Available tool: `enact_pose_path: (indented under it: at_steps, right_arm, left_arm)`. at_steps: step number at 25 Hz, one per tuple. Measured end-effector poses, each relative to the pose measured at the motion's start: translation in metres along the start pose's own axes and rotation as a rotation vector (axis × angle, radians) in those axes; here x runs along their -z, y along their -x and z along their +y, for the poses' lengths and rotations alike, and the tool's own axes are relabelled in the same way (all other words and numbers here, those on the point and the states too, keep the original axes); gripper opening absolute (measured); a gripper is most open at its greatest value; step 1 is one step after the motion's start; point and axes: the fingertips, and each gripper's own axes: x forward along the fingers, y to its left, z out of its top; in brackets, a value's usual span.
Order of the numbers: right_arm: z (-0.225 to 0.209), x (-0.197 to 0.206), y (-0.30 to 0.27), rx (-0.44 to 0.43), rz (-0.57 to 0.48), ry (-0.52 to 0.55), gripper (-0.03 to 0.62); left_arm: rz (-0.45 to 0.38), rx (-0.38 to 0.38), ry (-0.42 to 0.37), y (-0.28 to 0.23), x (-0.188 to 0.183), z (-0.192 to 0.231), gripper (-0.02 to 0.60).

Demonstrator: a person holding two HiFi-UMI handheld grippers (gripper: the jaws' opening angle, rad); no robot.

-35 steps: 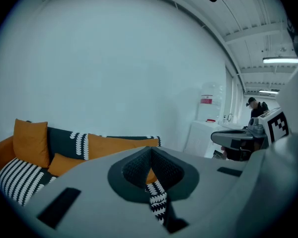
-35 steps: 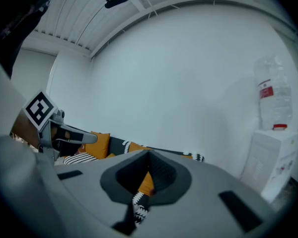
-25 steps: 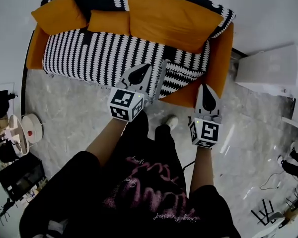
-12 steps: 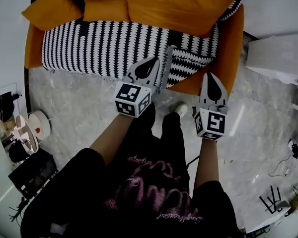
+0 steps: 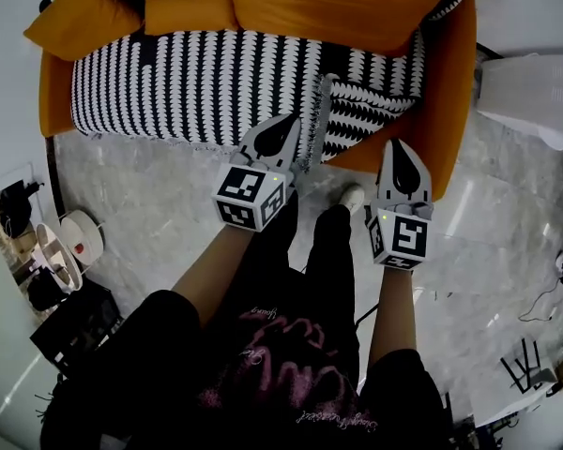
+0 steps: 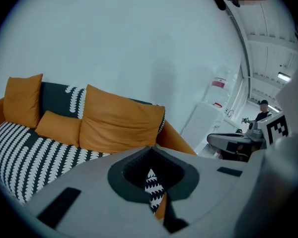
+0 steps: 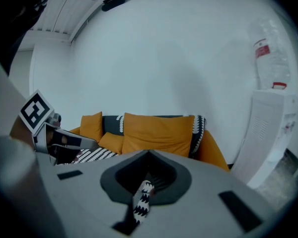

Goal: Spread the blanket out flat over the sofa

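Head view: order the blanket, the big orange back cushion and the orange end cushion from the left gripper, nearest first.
1. blanket, pinched in the left gripper.
2. big orange back cushion, behind it, toward the right.
3. orange end cushion, far left corner.

Blanket [image 5: 216, 82]: soft matt cloth in a black-and-white pattern; it lay in limp folds.
Sofa [image 5: 446, 92]: orange upholstery, smooth, with a faint leather-like sheen.
Cushions [image 5: 328, 3]: covered in the same orange stuff, lightly creased.
Floor [image 5: 159, 204]: pale veined stone-look slabs, polished glossy, which carried bright reflections.
Left hand-held gripper [image 5: 291, 122] and right hand-held gripper [image 5: 395, 144]: shells were grey hard plastic, matt and smooth, with a dark matt lining round the jaw opening.
Marker cube [image 5: 251, 195]: matt faces printed in black and white.
Shirt [image 5: 281, 364]: black matt cloth with pink print.
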Motion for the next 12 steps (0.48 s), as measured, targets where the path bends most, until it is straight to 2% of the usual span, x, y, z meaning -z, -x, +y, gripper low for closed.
enact_pose_path:
  at_steps: [7,12]
  right_arm:
    - [-0.006,0.035,-0.032,-0.003,0.040,-0.042,0.020]
    - [-0.010,0.044,-0.031,0.003,0.051,-0.046,0.020]
  left_arm:
    - [0.061,-0.012,0.036,-0.030,0.038,0.019,0.011]
    - [0.088,0.017,-0.008,-0.044,0.046,0.017,0.012]
